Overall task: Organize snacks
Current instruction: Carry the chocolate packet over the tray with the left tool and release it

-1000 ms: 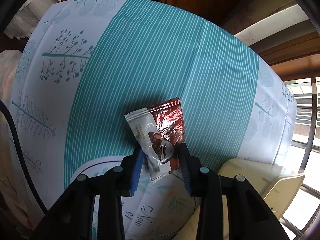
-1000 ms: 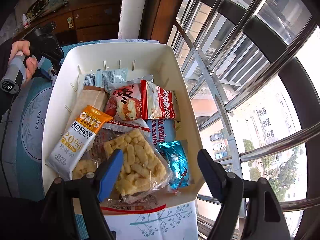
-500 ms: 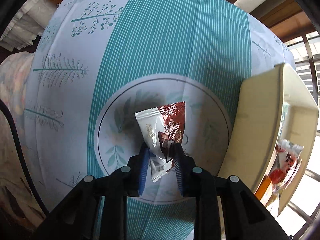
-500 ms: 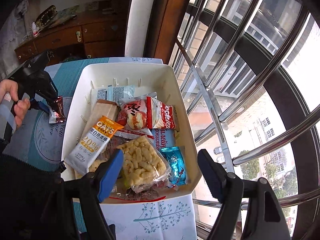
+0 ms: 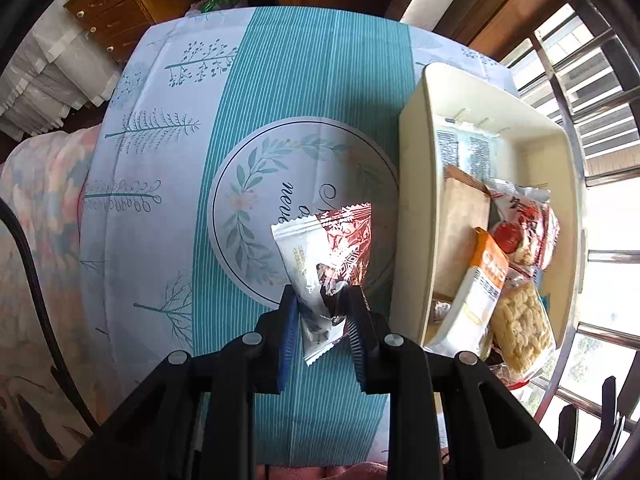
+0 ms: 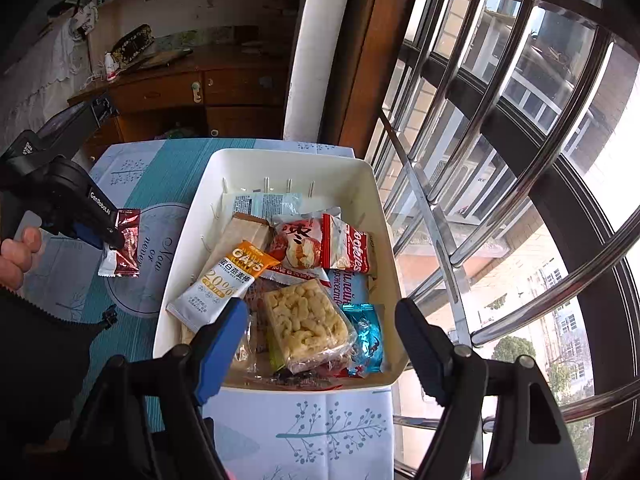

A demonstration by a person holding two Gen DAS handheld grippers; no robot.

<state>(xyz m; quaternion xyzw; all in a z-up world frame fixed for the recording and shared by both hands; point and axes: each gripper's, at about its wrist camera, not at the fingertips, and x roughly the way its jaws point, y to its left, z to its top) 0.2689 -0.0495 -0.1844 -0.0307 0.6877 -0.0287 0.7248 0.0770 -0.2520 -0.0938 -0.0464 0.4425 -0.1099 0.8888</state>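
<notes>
The left tongs (image 5: 322,304), pinched tight on the red-and-silver snack packet (image 5: 326,256), have lifted it off the bench (image 5: 312,80) and carried it beside the white bin (image 5: 412,208), at three o'clock. The right tongs (image 6: 320,344) hang wide open and empty over the bin's snacks, so a drop-in looks next.

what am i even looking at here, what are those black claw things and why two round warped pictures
No robot here: a person holds a two-finger gripper in each hand, each with a fisheye camera looking along its fingers, hence the warped round pictures. One picture comes from the left gripper, pointing down and clamped on a red-and-silver snack packet above the teal patterned tablecloth. The other comes from the right gripper, open and empty, looking at a white bin by the window, full of snacks such as an oats bar and a puffed rice bar. Its view also shows the left gripper holding the packet beside the bin.
</notes>
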